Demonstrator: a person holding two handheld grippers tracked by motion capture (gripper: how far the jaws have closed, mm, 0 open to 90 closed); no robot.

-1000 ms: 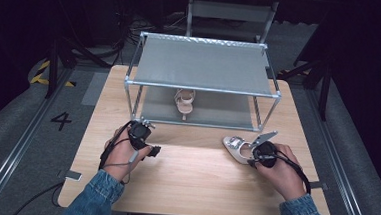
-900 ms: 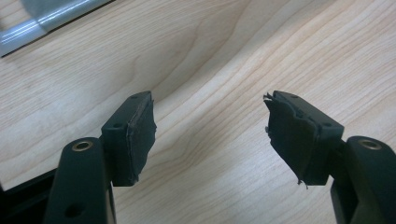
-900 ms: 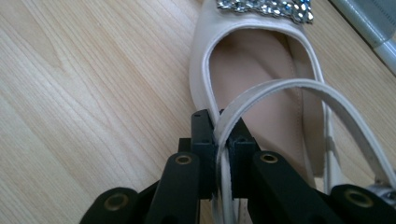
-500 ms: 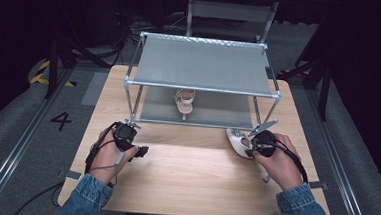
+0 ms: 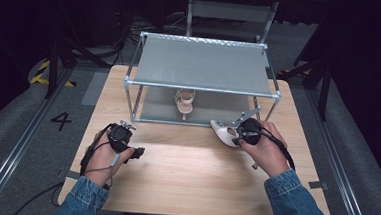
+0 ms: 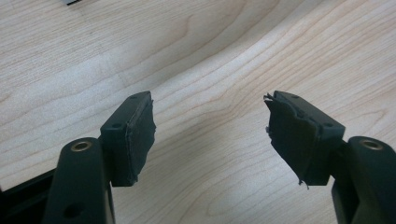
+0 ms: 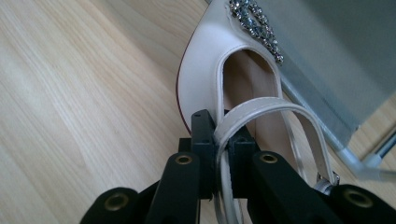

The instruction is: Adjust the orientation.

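Shoe (image 7: pixel 219 60): cream, pointed toe, glittery buckle (image 7: pixel 254 21) on the toe. The right gripper (image 7: pixel 223 140) is clamped on its strap (image 7: pixel 261 106), pads pressed together on the side edge where the strap meets it. In the right gripper view the toe points away toward 12 o'clock, with the rack's grey lower shelf (image 7: pixel 327 51) at 2 o'clock.

High view: shoe (image 5: pixel 224 132) sits at the 9 o'clock side of the right gripper (image 5: pixel 244 131), toe toward 10 o'clock, just in front of the rack's (image 5: pixel 201 63) front right leg. Whether the sole clears the table (image 5: pixel 189 172) cannot be told. A second shoe (image 5: pixel 184 101) stands on the lower shelf, well apart, at about 10 o'clock from the held one.

Left gripper (image 6: pixel 210 135): jaws apart, nothing between them, bare wood (image 6: pixel 210 70) beyond. High view puts it (image 5: pixel 138 153) at the table's left, near the front left leg of the rack, jaws pointing toward 3 o'clock.

Change against the frame a second ago:
- right hand and shoe have moved toward 12 o'clock, closer to the rack; grip unchanged, same strap.
- shoe toe then lay farther left on open table; now nearer the rack's front rail.
- left gripper has drifted toward 9 o'clock and slightly toward the table's near edge; jaws remain apart.
- second shoe has not moved.
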